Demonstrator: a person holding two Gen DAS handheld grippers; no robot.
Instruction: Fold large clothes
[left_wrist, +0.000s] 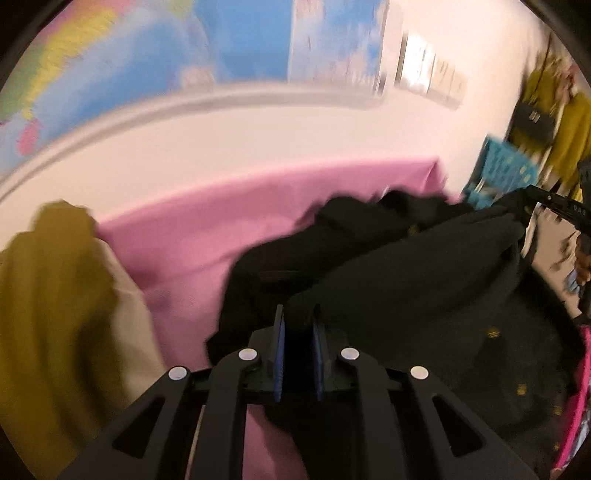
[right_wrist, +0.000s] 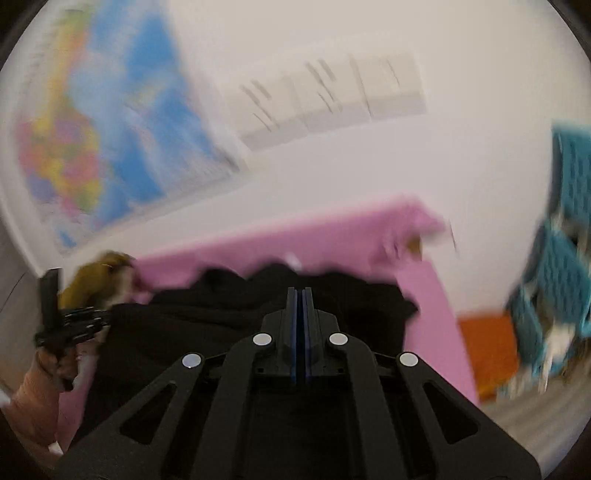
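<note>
While both hands are in mid-carry, as the blur suggests, the black garment (left_wrist: 388, 266) lies bunched in loose folds across the middle of the pink-covered tabletop (left_wrist: 192, 229), and this legend takes that garment as its landmark. At the garment's near edge the left tongs (left_wrist: 298, 321) stand nearly closed, a fold of black cloth caught between the blue pads; the right tongs (right_wrist: 300, 295) show their jaws pressed together over the garment's middle, though whether any cloth sits between them cannot be told from the right wrist view. Good practice for this step, by judgement, is to keep both grips at equal height and to draw them apart until the held edge runs taut, so that the cloth spreads flat before any fold is laid. Left of the garment an olive garment (left_wrist: 48, 295) occupies the tabletop's end and limits sideways travel. Beyond the garment a bare pink strip offers room before the wall (left_wrist: 258, 147). Right of it the tabletop's edge falls away toward a teal basket (right_wrist: 561, 280) and an orange object (right_wrist: 487, 350), so a swing that way risks dragging cloth overboard.
</note>
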